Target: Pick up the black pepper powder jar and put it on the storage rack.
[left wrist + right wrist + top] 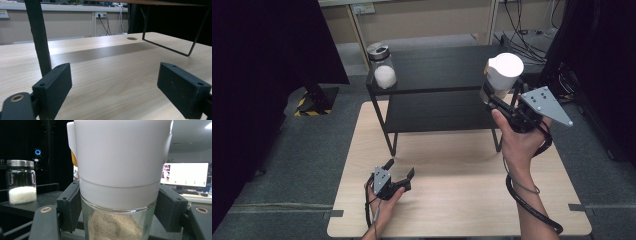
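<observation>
Right claw [498, 102] is clamped on the white-lidded jar [502, 75] just below the lid, holding it upright at upper right of the high view, by the right end of the black shelf [437, 65]. Upright probably to keep the brown powder settled. Left claw [398, 170] spread apart, empty, resting low on the worktop [452, 200]. Second jar [382, 66] sits on the shelf's left end.

A glass jar [381, 66] with a metal lid, part-filled with white grains, stands at the left end of a black metal shelf [447, 67] on the light wooden table [452, 200]. A lit monitor [184, 174] glows behind.
</observation>
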{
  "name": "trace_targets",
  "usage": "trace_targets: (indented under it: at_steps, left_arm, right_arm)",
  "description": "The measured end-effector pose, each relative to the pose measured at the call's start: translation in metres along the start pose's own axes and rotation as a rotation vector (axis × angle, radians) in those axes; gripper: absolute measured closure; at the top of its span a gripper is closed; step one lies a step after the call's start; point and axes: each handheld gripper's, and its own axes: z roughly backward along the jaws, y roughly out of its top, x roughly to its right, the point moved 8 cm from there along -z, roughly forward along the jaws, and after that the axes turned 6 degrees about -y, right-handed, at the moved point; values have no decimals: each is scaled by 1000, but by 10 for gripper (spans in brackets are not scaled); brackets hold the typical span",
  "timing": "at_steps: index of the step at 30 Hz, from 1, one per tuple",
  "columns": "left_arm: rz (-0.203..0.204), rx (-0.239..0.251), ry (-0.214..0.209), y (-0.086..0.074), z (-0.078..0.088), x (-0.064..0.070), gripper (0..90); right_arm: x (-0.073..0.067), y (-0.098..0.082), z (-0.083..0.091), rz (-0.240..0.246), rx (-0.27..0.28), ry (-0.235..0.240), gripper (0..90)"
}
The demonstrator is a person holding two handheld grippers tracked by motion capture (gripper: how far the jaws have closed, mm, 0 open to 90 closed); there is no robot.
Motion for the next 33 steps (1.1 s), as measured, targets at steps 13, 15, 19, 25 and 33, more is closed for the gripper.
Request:
trace_targets:
  at_steps: [13,15,19,25,33]
  left_arm:
    - [-2,-3,0,0,0,0,118]
    - [-3,-3,0,0,-1,0,118]
    - [-3,-2,0,0,-1,0,119]
    - [-3,-2,-1,0,-1,0,118]
    - [-5,-4,-1,0,-1,0,118]
  right_arm:
    - [1,13,-18,9,-6,-25,310]
    - [2,14,-21,6,-8,-30,309]
    - [4,18,-30,8,-19,-44,309]
    - [8,23,-43,16,-40,-64,309]
    - [12,25,-57,27,-72,-88,309]
